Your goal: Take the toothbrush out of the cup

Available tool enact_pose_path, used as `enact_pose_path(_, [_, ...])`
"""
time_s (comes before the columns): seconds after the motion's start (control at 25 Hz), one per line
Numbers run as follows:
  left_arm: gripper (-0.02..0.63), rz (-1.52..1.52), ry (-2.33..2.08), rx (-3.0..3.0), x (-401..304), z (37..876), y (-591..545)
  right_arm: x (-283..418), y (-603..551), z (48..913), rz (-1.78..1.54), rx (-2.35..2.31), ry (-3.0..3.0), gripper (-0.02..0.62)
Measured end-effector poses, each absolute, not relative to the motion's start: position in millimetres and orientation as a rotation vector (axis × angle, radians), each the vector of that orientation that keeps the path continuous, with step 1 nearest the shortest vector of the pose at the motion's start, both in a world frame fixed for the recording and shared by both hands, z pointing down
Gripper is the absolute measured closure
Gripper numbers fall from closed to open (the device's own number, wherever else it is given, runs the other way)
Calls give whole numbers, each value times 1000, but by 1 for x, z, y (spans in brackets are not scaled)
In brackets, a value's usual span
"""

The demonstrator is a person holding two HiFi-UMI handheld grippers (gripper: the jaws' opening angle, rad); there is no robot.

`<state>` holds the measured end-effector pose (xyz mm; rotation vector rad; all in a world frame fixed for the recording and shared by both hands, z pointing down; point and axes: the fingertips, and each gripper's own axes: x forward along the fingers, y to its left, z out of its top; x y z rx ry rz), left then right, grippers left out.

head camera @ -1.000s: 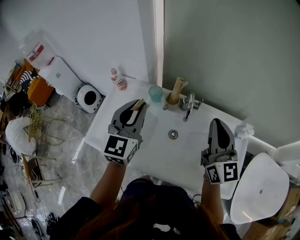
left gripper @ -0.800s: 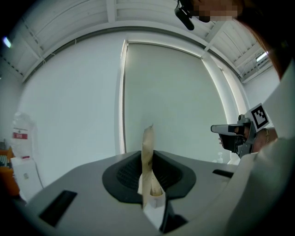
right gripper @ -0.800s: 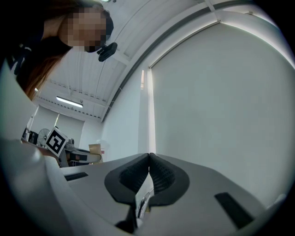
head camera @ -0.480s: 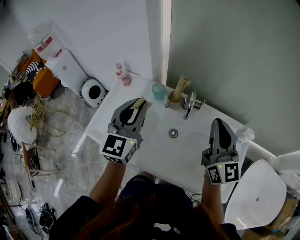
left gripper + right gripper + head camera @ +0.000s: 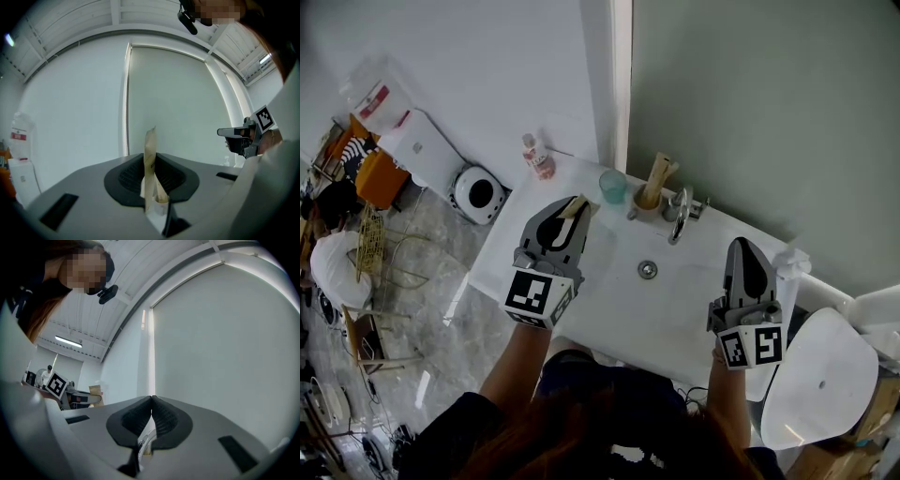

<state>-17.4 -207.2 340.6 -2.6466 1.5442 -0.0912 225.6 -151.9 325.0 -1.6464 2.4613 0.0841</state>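
My left gripper (image 5: 577,210) hovers over the left side of the white sink (image 5: 609,305), shut on a beige paper-wrapped toothbrush (image 5: 578,206). In the left gripper view the wrapped toothbrush (image 5: 150,159) stands upright between the pads. At the back of the sink a small cup (image 5: 645,208) holds another beige wrapped toothbrush (image 5: 656,176). The left gripper sits to the left of that cup and nearer to me. My right gripper (image 5: 742,247) floats over the sink's right side with its jaws pressed together and nothing in them; the right gripper view (image 5: 151,399) shows the same.
A teal cup (image 5: 612,186) stands left of the toothbrush cup, a chrome tap (image 5: 679,214) right of it, and the drain (image 5: 648,270) lies mid-basin. A small bottle (image 5: 537,157) stands at the back left corner. A white round lid (image 5: 820,375) is at the right, floor clutter at the left.
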Motion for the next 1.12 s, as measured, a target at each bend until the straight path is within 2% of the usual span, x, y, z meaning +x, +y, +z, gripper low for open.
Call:
enact_pose_path(0.2, [531, -80, 1425, -2708, -51, 342, -242, 199, -168, 326, 101, -1789, 2367, 580])
enact_pose_path(0.68, [531, -25, 1111, -2862, -174, 338, -307, 73, -182, 352, 82, -2097, 2120, 580])
enact_pose_path(0.88, [532, -19, 1041, -2910, -191, 344, -315, 40, -171, 352, 75, -2164, 2099, 580])
enact_pose_path(1.12, [532, -11, 999, -2949, -189, 349, -314, 36, -165, 346, 83, -2210, 2069, 580])
